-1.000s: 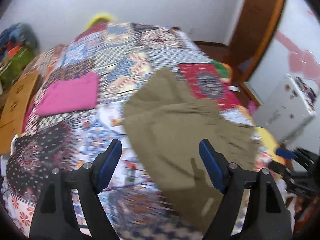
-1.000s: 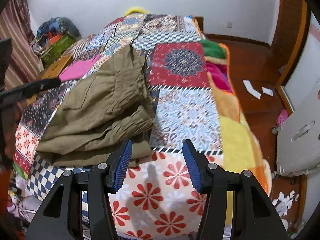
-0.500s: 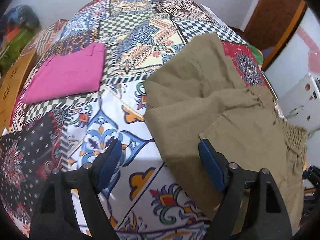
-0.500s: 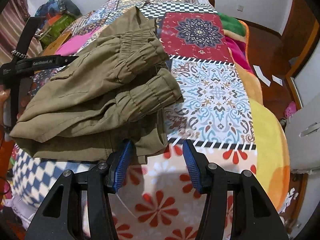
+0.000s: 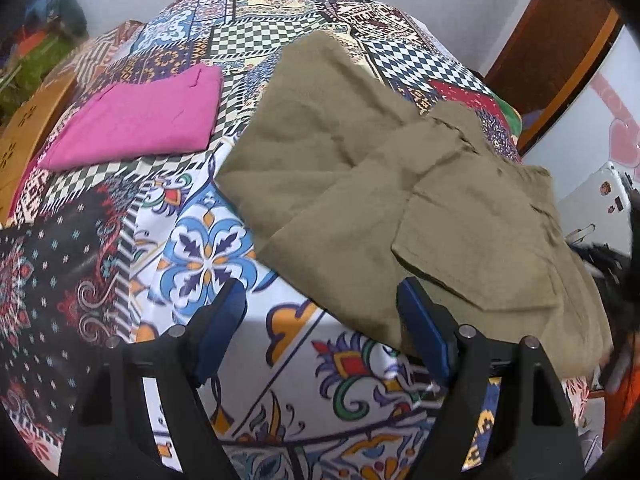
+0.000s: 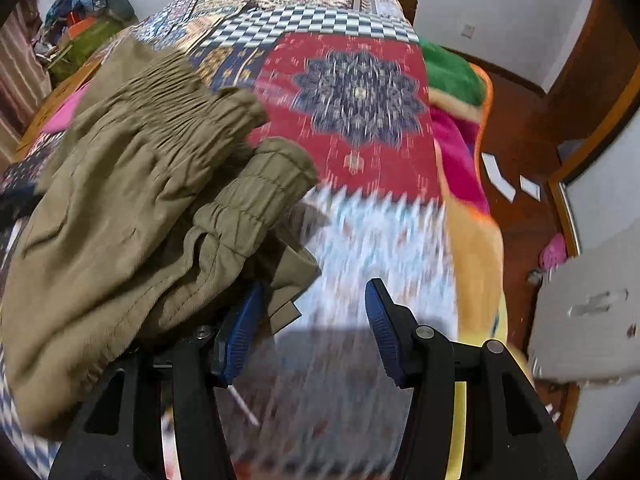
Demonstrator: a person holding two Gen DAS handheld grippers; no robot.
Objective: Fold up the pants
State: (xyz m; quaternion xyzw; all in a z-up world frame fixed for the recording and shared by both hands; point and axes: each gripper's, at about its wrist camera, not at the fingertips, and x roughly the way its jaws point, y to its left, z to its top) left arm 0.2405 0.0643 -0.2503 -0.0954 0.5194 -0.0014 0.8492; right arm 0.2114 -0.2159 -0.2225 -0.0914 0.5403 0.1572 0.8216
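Olive pants (image 5: 400, 200) lie bunched on a patchwork bedspread (image 5: 200, 248) beside a pink cloth (image 5: 140, 120); left gripper (image 5: 320, 320) and right gripper (image 6: 312, 320) both gape empty.

The left gripper (image 5: 320, 328) is pointing steeply downward, its blue-padded jaws standing wide apart with nothing between them. The right gripper (image 6: 312, 328) is also angling steeply down, its jaws standing partly apart and gripping nothing, its left pad (image 6: 240, 332) sitting against olive cloth.
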